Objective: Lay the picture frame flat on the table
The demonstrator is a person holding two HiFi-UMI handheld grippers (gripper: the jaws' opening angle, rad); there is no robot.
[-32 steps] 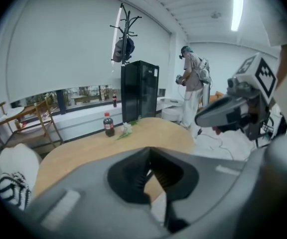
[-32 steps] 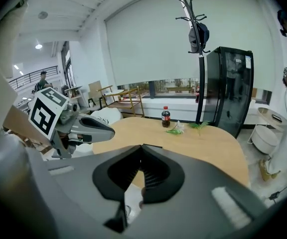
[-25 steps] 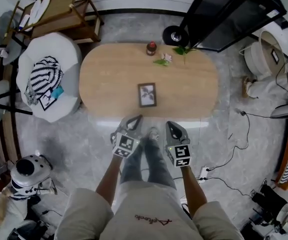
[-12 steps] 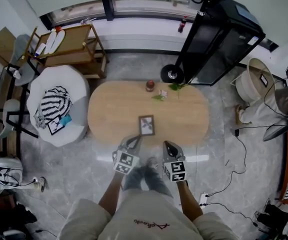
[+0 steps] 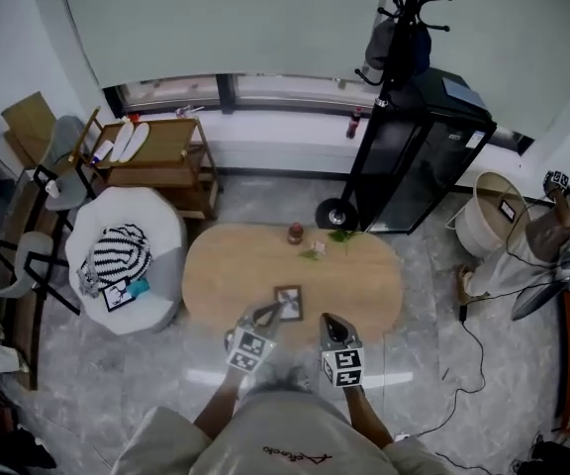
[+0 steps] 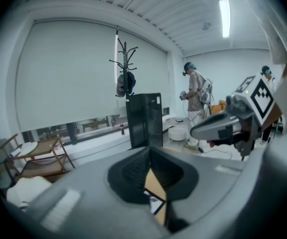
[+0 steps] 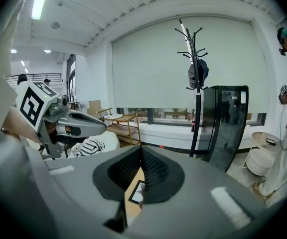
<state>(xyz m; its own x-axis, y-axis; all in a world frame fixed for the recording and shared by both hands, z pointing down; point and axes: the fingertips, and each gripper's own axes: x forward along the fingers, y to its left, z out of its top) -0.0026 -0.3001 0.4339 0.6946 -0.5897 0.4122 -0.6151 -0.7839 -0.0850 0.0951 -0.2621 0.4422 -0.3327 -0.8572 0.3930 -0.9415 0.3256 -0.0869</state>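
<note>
Left gripper (image 6: pixel 150 151) jaws: pressed together at the tips, with nothing pinched between them; its own view shows only a narrow slit lower down between the dark pads.
Right gripper (image 7: pixel 141 149) jaws: also pressed together at the tips and holding nothing, with the same slit below.
Seen through the slits: a strip of tan tabletop and a corner of the picture frame (image 5: pixel 288 303), beyond each pair of jaws and not between them.
Picture frame: lies flat, face up, on the oval wooden table (image 5: pixel 364 285), near the table's edge on the person's side and about midway along its length.
Grippers and frame: in the head view the left gripper's tip overlaps the frame's near left corner. The right gripper's tip sits just right of the frame, over the table edge. Whether either touches the frame I cannot tell.
Grippers to each other: side by side and apart, both pointing toward the table.
Far table edge: a small red jar (image 5: pixel 295 233) and a green sprig with pale flowers (image 5: pixel 327 241), well apart from the frame.
Left of table: a white armchair (image 5: pixel 166 255) with a striped cloth (image 5: pixel 117 257) on it, and a wooden rack (image 5: pixel 161 161) behind it.
Behind table: a black cabinet (image 5: pixel 414 156) and a coat stand (image 5: pixel 409 18).
Right of table: a white bin (image 5: pixel 488 228).
Background: a person (image 6: pixel 196 91) stands in the left gripper view.
</note>
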